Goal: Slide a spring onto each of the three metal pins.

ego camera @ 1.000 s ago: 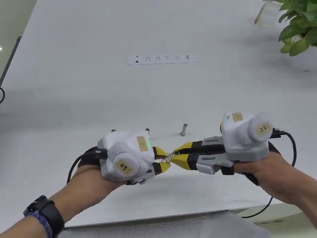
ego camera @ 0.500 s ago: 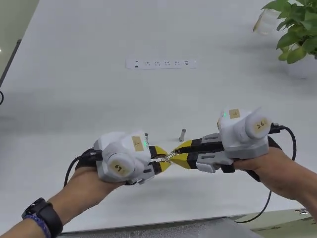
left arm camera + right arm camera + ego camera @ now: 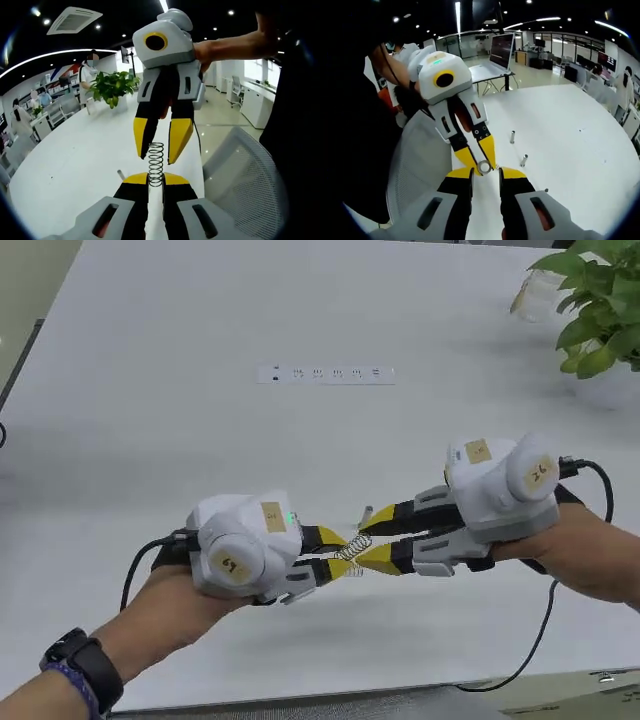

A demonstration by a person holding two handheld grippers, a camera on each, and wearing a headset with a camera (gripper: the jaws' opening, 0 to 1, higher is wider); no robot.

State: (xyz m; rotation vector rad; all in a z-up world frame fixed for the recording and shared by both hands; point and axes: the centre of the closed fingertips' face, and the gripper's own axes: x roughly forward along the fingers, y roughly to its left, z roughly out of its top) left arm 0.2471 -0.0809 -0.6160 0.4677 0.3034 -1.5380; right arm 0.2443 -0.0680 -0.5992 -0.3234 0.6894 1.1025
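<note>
Though partly hidden, pin (image 3: 367, 512) beyond spring (image 3: 349, 551)

Head view: high, angled forward and down over the desk (image 3: 200, 320), close range. Left gripper view looks along its own jaws, point-blank at the right gripper (image 3: 156, 152). Right gripper view faces back at the left gripper (image 3: 484, 169). All three share the spring (image 3: 349, 550) and desk.

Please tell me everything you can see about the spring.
The spring is a small bare-metal coil, silvery, with open turns. It is straight and held in the air above the white table. The left gripper is shut on one end. The other end sits between the open jaws of the right gripper, apparently untouched.
</note>
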